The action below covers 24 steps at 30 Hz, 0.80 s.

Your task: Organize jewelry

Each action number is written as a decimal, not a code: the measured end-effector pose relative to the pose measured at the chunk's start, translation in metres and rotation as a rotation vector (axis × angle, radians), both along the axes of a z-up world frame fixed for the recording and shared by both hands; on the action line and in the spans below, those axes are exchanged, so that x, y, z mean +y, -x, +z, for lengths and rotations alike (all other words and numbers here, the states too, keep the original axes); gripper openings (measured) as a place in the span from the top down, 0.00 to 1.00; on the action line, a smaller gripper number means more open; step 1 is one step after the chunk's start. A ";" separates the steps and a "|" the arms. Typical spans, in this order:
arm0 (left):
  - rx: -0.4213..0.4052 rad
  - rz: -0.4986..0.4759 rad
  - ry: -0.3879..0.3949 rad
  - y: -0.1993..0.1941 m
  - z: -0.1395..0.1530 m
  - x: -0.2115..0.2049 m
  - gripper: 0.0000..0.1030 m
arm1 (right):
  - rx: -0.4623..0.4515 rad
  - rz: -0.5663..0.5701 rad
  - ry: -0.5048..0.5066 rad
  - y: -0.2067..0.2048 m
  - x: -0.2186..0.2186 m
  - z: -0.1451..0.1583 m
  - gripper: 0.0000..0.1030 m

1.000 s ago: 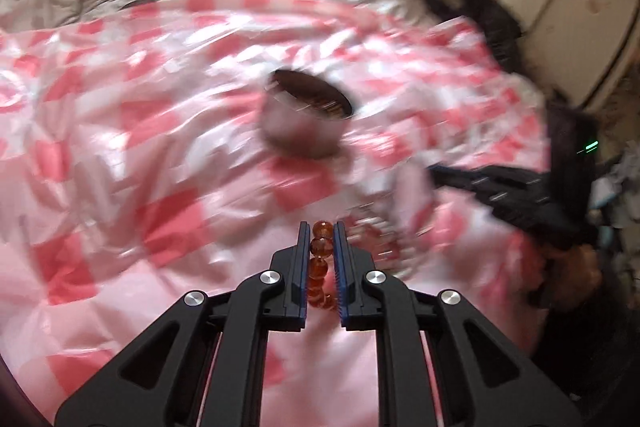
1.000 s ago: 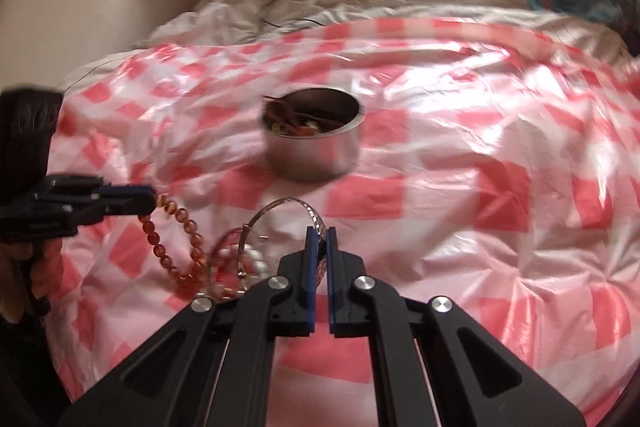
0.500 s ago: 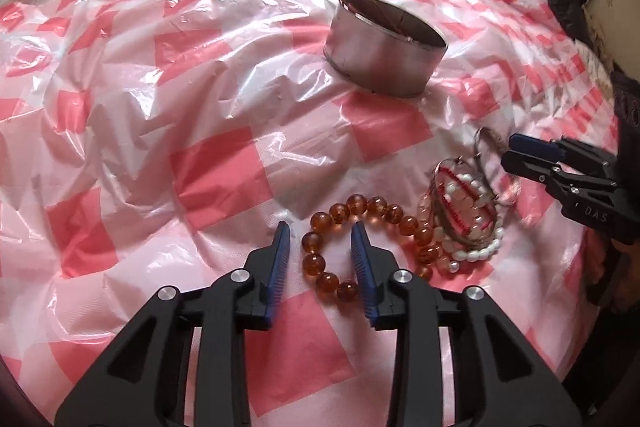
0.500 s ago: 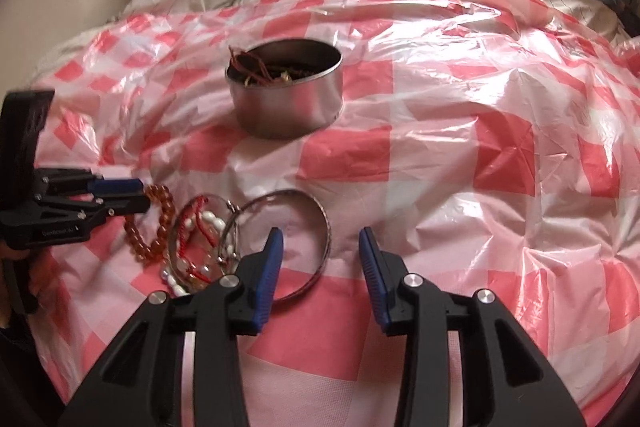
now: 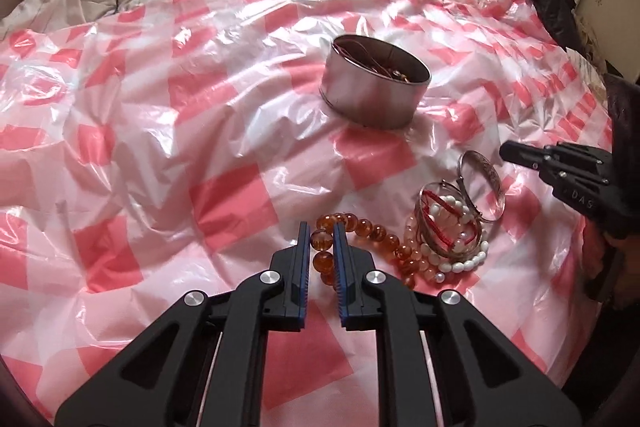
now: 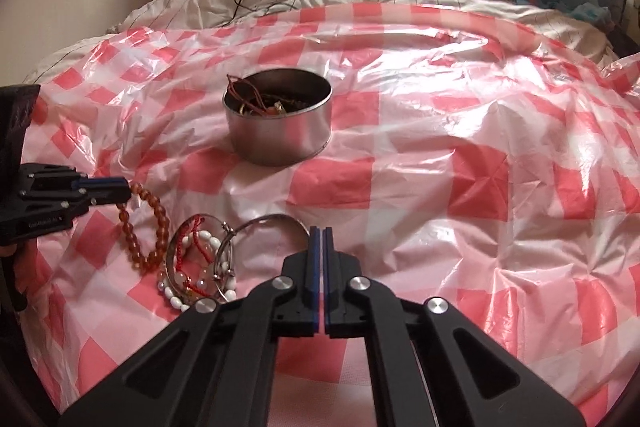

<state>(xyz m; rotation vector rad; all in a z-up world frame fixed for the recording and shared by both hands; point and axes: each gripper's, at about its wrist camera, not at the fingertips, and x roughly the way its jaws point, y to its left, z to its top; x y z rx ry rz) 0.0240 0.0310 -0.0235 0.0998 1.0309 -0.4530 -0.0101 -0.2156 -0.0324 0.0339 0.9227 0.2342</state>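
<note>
The left gripper (image 5: pixel 321 227) has just closed on the amber bead bracelet (image 5: pixel 362 229); at three o'clock, one pearl bracelet (image 5: pixel 460 259); only the right view shows the right gripper (image 6: pixel 319 230) clamping the silver bangle (image 6: pixel 276 221); one tin (image 6: pixel 280 125) at twelve.

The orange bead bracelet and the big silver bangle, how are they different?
The amber bead bracelet is a string of round, see-through orange beads; the silver bangle is one smooth, stiff metal hoop. The bracelet lies in a loose curve on the checked plastic sheet, while the bangle keeps its round shape. The left gripper has just closed on the bracelet's beads; the right gripper has just closed on the bangle's rim. Both lie outside the metal tin.
</note>
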 end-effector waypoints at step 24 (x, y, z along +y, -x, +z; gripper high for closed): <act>0.022 -0.009 -0.026 -0.002 -0.009 -0.006 0.90 | 0.076 0.035 0.037 -0.003 0.015 -0.023 0.92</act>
